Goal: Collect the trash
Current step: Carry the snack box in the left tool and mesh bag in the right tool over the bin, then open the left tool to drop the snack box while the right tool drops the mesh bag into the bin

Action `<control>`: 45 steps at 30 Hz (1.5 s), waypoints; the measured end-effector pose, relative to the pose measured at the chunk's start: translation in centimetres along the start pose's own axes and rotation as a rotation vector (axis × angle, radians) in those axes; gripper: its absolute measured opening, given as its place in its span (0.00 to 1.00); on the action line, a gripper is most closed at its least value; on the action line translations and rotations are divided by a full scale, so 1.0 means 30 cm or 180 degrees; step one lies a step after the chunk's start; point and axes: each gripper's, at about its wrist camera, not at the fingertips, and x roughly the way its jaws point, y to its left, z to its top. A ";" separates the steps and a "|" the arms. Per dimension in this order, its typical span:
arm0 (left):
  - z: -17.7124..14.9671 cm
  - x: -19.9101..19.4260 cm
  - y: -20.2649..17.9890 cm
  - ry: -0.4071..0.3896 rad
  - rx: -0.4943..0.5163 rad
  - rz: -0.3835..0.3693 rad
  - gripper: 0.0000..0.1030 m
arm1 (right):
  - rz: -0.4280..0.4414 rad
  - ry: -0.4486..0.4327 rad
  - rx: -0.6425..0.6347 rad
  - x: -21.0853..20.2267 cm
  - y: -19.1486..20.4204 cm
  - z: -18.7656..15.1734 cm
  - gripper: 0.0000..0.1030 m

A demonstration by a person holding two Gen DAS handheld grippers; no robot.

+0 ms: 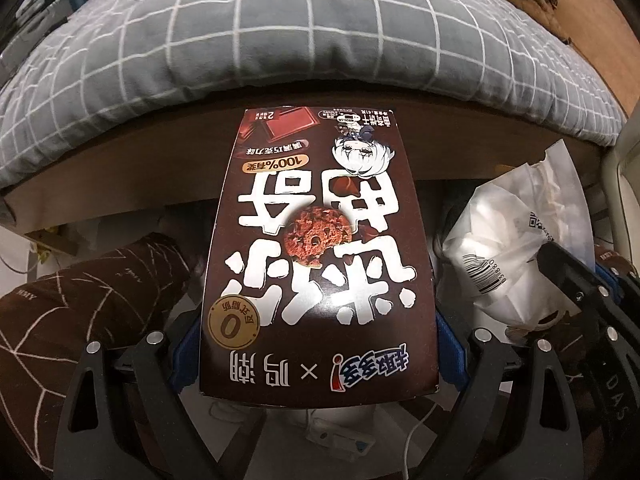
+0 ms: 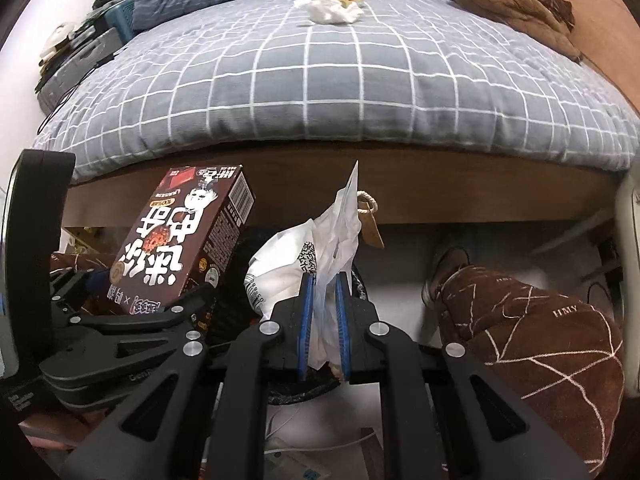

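bed (image 2: 400, 200): wooden frame | quilt (image 2: 320, 92): grey, white grid | floor (image 2: 400, 276): pale | light: dim

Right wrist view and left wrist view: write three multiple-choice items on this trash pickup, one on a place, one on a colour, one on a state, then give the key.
1. Where does the crumpled tissue lie?
A. On the checked blanket
B. On the floor
C. Inside the box

2. What is the main colour of the cookie box?
A. Green
B. Dark brown
C. Yellow

3. How do the right tongs stand?
A. Wide open and empty
B. Shut on the white wrapper
C. Shut on the box

Key:
1 A, the tissue sits on the far part of the blanket.
2 B, the box face is dark brown with white lettering.
3 B, the blue pads pinch the white wrapper; the left tongs grip the box.
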 end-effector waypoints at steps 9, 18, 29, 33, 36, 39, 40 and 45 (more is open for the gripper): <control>0.006 0.007 0.047 -0.0103 0.0092 0.0103 0.94 | 0.0013 0.0012 -0.0058 0.018 0.030 0.007 0.11; -0.005 -0.003 0.163 -0.0212 -0.0053 0.0219 0.94 | 0.0140 0.0035 -0.0146 0.047 0.108 0.029 0.11; -0.007 -0.035 0.260 -0.0309 -0.0292 0.0230 0.94 | 0.0228 0.0050 -0.0344 0.074 0.215 0.056 0.11; -0.010 -0.033 0.275 -0.0322 -0.0352 0.0235 0.94 | 0.0219 0.0037 -0.0379 0.085 0.223 0.061 0.18; -0.007 -0.029 0.271 -0.0327 -0.0355 0.0249 0.94 | 0.0202 -0.0017 -0.0338 0.078 0.211 0.062 0.38; -0.006 -0.023 0.264 -0.0332 -0.0332 0.0261 0.94 | 0.0184 -0.0085 -0.0293 0.065 0.189 0.065 0.51; -0.005 -0.025 0.261 -0.0332 -0.0323 0.0258 0.94 | 0.0161 -0.0108 -0.0284 0.060 0.181 0.066 0.55; -0.001 -0.037 0.234 -0.0362 -0.0251 0.0246 0.94 | 0.0064 -0.0209 -0.0251 0.028 0.149 0.075 0.71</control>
